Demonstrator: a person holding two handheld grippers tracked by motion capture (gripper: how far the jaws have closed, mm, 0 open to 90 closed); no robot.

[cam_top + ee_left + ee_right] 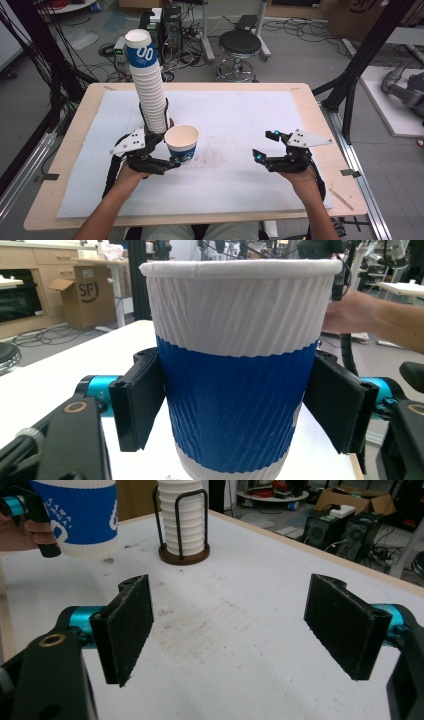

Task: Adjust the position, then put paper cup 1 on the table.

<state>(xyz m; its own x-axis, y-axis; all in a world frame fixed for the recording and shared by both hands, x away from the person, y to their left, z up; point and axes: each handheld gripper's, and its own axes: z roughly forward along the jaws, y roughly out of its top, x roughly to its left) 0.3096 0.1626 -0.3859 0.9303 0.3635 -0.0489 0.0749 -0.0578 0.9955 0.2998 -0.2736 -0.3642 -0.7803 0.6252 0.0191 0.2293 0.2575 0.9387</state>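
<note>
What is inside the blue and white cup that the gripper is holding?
The cup looks empty: the high view shows bare pale inner wall. Its very bottom is hidden by the rim.

cup (182,142): held in left gripper (172,161), left of tabletop centre
right gripper (265,146): jaws apart, nothing between
cup stack (148,85): just behind held cup

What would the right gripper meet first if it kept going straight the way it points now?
Probably nothing soon: the open right gripper faces bare white mat. The cup holder and held cup sit left of its line, though depth is uncertain.
</note>
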